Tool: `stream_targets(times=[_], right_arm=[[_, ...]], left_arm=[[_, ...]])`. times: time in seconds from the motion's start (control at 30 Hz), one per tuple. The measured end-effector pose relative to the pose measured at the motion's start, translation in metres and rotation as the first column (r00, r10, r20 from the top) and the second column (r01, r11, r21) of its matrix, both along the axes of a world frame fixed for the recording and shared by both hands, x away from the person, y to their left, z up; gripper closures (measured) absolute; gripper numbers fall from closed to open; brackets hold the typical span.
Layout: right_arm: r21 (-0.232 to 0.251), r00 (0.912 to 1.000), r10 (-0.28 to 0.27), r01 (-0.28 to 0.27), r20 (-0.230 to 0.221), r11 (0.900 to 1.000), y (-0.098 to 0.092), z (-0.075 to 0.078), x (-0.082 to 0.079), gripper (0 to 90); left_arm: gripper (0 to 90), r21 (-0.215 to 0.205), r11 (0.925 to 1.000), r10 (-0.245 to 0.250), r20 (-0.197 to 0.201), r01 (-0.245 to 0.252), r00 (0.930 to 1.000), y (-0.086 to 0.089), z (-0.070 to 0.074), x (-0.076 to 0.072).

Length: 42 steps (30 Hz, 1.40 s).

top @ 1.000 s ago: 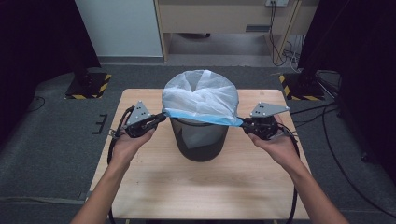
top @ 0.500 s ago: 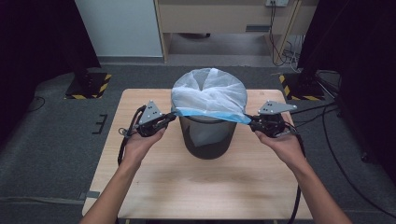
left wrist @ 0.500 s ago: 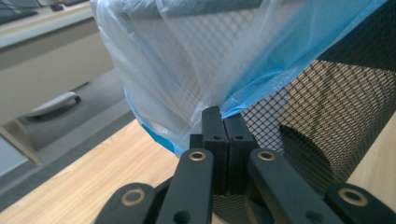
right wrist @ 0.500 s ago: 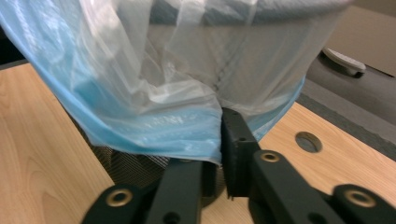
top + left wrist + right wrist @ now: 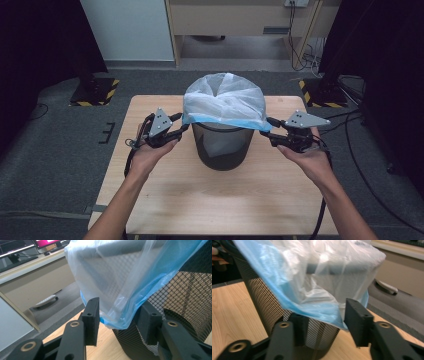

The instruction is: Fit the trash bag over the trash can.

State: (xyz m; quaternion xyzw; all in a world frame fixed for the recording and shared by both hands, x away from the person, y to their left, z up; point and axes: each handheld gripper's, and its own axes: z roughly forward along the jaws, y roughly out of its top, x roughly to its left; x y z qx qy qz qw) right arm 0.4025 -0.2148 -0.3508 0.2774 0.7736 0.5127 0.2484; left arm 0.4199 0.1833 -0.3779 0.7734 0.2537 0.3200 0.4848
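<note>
The bin (image 5: 220, 145) stands mid-table, and the bag (image 5: 224, 102) is already pulled over its rim, the blue hem hanging down the mesh all round. My left claw (image 5: 181, 128) at nine o'clock and right claw (image 5: 268, 129) at three have just been opening; both jaws stand apart, the hem loose between them. What's left, I judge, is backing away and perhaps tidying the puffed top.

Lit evenly from overhead in the high view, with the table (image 5: 220, 200) bright and the room's edges sunk into near-black. Cast only soft, faint shadows beneath the forearms. Blurred softly in both gripper views, worst at the right one's near jaws; showed mild glare on the plastic bag (image 5: 125, 277).
</note>
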Motion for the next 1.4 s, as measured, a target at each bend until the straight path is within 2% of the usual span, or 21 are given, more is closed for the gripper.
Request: stream_targets(times=[0.07,0.1,0.13,0.17,0.2,0.23,0.27,0.3,0.37,0.4,0.5,0.63,0.73,0.93,1.1,1.2,1.4], right_arm=[[0.001,0.9998,0.017,-0.017,0.009,1.0,0.002,0.0,0.0,66.2],[0.002,0.9997,0.022,-0.022,0.01,1.0,0.002,0.0,0.0,71.7],[-0.001,0.9992,0.036,-0.036,0.018,0.999,0.003,0.0,-0.001,79.5],[-0.005,0.9987,0.046,-0.046,0.021,0.999,0.004,0.0,-0.001,83.4],[-0.007,0.9982,0.057,-0.057,0.019,0.998,0.004,0.0,-0.002,85.6],[-0.001,0.9971,0.075,-0.075,0.009,0.997,0.005,-0.001,-0.003,88.2],[-0.006,0.9961,0.088,-0.088,0.003,0.996,0.006,-0.002,-0.003,89.4],[-0.012,0.9956,0.094,-0.094,0.0,0.995,0.007,-0.003,-0.004,89.9],[-0.03,0.9941,0.107,-0.108,-0.019,0.994,0.01,-0.007,-0.005,90.0],[-0.044,0.9935,0.11,-0.111,-0.03,0.993,0.01,-0.009,-0.004,90.0],[-0.079,0.9928,0.106,-0.111,-0.055,0.991,0.01,-0.018,-0.003,90.0],[-0.085,0.9933,0.08,-0.087,-0.083,0.993,0.005,-0.026,0.0,90.0],[-0.077,0.9938,0.075,-0.081,-0.082,0.994,0.004,-0.026,0.0,90.0],[-0.068,0.9919,0.105,-0.11,-0.072,0.992,0.007,-0.024,-0.005,89.9],[-0.108,0.9908,0.099,-0.109,-0.092,0.988,0.007,-0.031,-0.002,90.0],[-0.138,0.991,0.079,-0.094,-0.108,0.986,0.005,-0.035,0.002,90.0],[-0.131,0.9912,0.081,-0.095,-0.104,0.987,0.008,-0.036,0.004,90.0]], left_arm=[[58.8,-0.002,1.0,-0.004,-0.009,0.004,1.0,0.0,0.001,0.001],[62.9,-0.008,0.9998,-0.017,-0.003,0.017,0.9998,0.0,0.0,0.002],[69.1,-0.004,0.9993,-0.036,0.021,0.036,0.9991,0.001,0.001,0.003],[73.2,-0.005,0.999,-0.044,0.018,0.044,0.9989,0.001,0.002,0.003],[77.1,-0.02,0.9987,-0.047,-0.005,0.047,0.9989,0.001,0.001,0.001],[82.0,-0.016,0.9982,-0.058,0.015,0.058,0.9982,0.002,0.003,0.002],[85.3,-0.029,0.998,-0.056,-0.004,0.056,0.9984,0.002,0.003,0.0],[87.7,-0.032,0.9973,-0.065,0.014,0.065,0.9978,0.003,0.005,0.0],[89.4,-0.046,0.997,-0.063,-0.004,0.062,0.998,0.004,0.006,-0.004],[89.6,-0.042,0.9965,-0.071,0.018,0.072,0.9973,0.004,0.007,-0.004],[89.9,-0.039,0.9959,-0.081,0.026,0.082,0.9964,0.007,0.008,-0.01],[90.0,-0.026,0.9957,-0.088,0.015,0.089,0.996,0.011,-0.001,-0.014],[90.0,-0.022,0.996,-0.086,0.003,0.086,0.9963,0.013,-0.008,-0.014],[90.0,0.001,0.9964,-0.085,-0.032,0.085,0.9959,0.013,-0.027,-0.012],[90.0,-0.021,0.9961,-0.086,-0.025,0.086,0.996,0.013,-0.028,-0.014],[90.0,-0.009,0.9958,-0.091,-0.022,0.091,0.9956,0.013,-0.027,-0.015],[90.0,0.001,0.997,-0.077,-0.067,0.077,0.9947,0.014,-0.045,-0.01]])
